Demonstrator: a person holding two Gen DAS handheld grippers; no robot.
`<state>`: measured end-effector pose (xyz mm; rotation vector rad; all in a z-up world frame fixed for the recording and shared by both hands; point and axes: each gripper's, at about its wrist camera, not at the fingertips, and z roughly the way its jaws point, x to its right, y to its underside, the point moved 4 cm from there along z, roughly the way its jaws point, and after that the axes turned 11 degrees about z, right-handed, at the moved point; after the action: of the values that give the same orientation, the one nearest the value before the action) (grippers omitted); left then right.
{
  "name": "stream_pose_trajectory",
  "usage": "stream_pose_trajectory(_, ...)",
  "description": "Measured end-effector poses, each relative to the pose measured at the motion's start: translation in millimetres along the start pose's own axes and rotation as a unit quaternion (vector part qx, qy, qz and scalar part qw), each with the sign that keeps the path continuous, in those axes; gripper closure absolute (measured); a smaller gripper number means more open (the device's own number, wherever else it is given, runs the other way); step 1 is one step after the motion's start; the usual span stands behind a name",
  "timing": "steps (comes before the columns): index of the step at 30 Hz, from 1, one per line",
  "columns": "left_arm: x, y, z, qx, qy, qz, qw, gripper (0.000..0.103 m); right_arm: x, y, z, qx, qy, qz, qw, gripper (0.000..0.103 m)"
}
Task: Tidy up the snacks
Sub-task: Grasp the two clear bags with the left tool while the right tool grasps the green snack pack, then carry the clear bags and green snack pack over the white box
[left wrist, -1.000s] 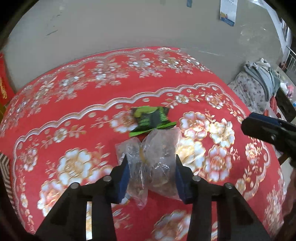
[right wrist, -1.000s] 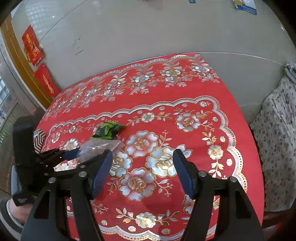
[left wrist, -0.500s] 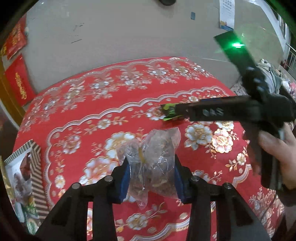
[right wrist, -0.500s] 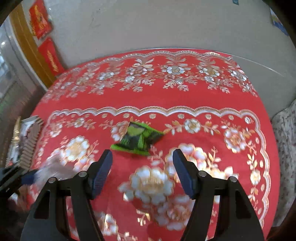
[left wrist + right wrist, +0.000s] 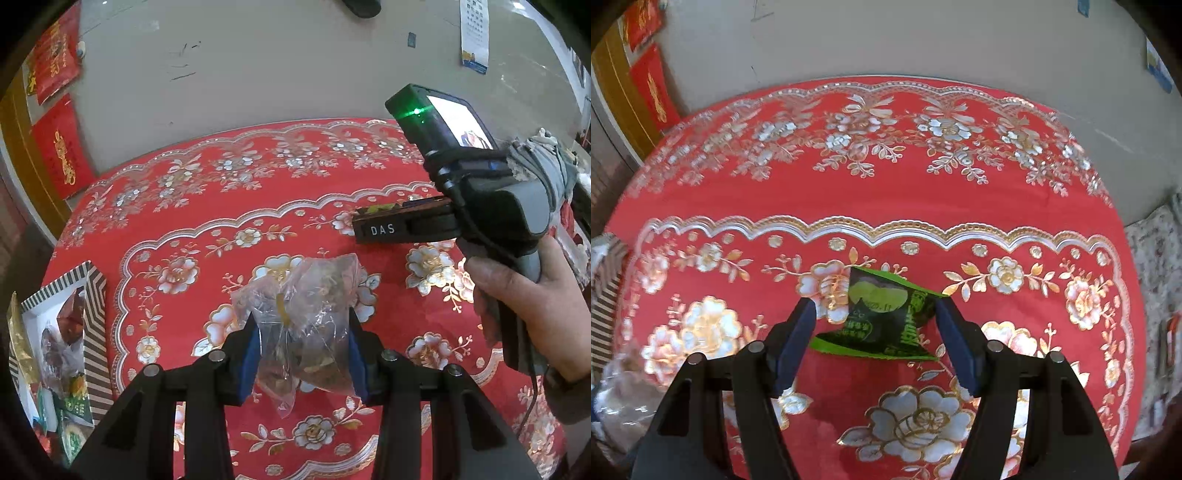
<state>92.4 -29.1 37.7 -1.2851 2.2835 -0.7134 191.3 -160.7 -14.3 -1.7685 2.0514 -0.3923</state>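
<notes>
A round table wears a glossy red cloth embossed with silver-and-gold flowers and a scalloped border. The left gripper clamps a crinkled clear bag of brownish dried bits between its blue pads, lifted above the cloth. At the cloth's left edge sits a box with a black-and-white striped rim, holding several wrapped snacks. The right gripper stands half open, its blue pads straddling a shiny green packet that lies flat on the cloth near the scalloped border; the right pad meets the packet's corner, the left pad stands clear. A second ago the packet lay just beyond the bag in the left view, and the right gripper was off over bare cloth; now it has come over the packet and blocks it from the left camera, while the box has come into sight. The right gripper's black body reads "DAS", held by a hand. The packet's print is too small to read.
</notes>
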Motion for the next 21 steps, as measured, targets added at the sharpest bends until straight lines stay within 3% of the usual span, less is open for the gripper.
stream_pose_trajectory(2, -1, 1, -1, 0.000, -0.001, -0.003, 1.0000, 0.061, 0, 0, 1, 0.005, 0.007, -0.002, 1.000, 0.039)
stream_pose_trajectory(4, -2, 2, -1, -0.001, -0.001, -0.004, 1.0000, 0.061, 0, 1, 1, 0.009, 0.007, -0.001, 1.000, 0.051)
stream_pose_trajectory(8, -3, 5, -1, -0.003, -0.004, -0.005, 1.0000, 0.061, 3, 2, -1, 0.009, 0.006, -0.003, 1.000, 0.056)
stream_pose_trajectory(14, -9, 12, -8, 0.000, -0.005, -0.016, 0.9999, 0.061, 5, 13, -15, 0.022, -0.014, -0.019, 0.999, 0.058)
stream_pose_trajectory(17, -14, 17, -18, 0.005, -0.006, -0.022, 0.9997, 0.061, 7, 23, -32, 0.024, -0.048, -0.008, 0.999, 0.058)
stream_pose_trajectory(21, -25, 26, -35, 0.011, -0.019, -0.030, 0.9993, 0.061, -11, 40, -54, 0.033, -0.065, -0.037, 0.997, 0.058)
